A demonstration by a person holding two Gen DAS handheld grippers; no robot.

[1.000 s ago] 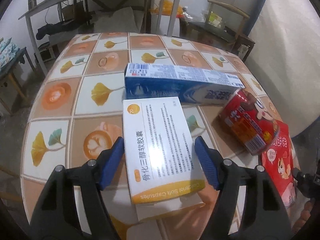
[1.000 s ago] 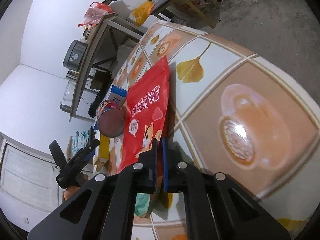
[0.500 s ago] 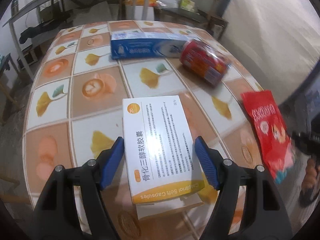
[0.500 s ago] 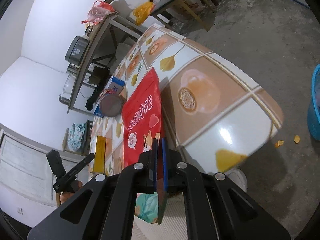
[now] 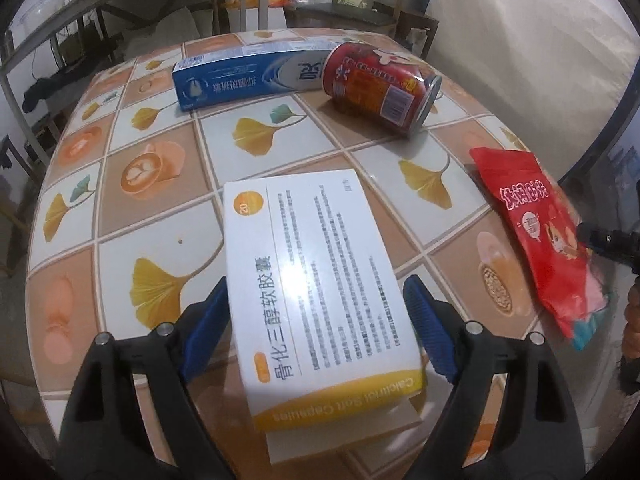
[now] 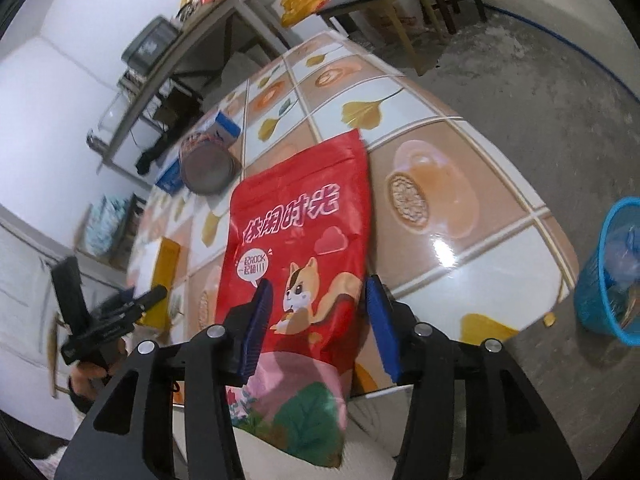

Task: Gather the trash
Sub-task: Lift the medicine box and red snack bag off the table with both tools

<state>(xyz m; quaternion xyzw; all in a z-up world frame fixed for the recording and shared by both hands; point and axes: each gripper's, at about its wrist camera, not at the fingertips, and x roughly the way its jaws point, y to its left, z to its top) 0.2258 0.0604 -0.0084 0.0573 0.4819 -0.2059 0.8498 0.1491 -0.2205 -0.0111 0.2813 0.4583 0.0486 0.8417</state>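
A white and yellow medicine box [image 5: 316, 264] lies between the pads of my left gripper [image 5: 314, 282] near the table's front edge. The jaws are opening and a thin gap shows at the right pad. My right gripper [image 6: 319, 280] is opening too. A red snack pouch [image 6: 304, 224] lies flat between its fingers, its lower end hanging over the table edge, and the pads do not press on it. A blue toothpaste box [image 5: 248, 76] and a red can [image 5: 380, 84] on its side lie at the far end. The pouch [image 5: 532, 216] also shows in the left wrist view.
The tiled table [image 5: 160, 184] has rounded edges. A blue basket [image 6: 612, 276] with something in it stands on the concrete floor to the right. A metal shelf [image 6: 192, 52] and wooden chairs stand behind the table. A hand holds the left gripper [image 6: 112, 312].
The right jaws went from shut on the pouch's edge to spread apart, and the pouch now lies flat. The left gripper drew the medicine box away from the blue box and widened slightly.
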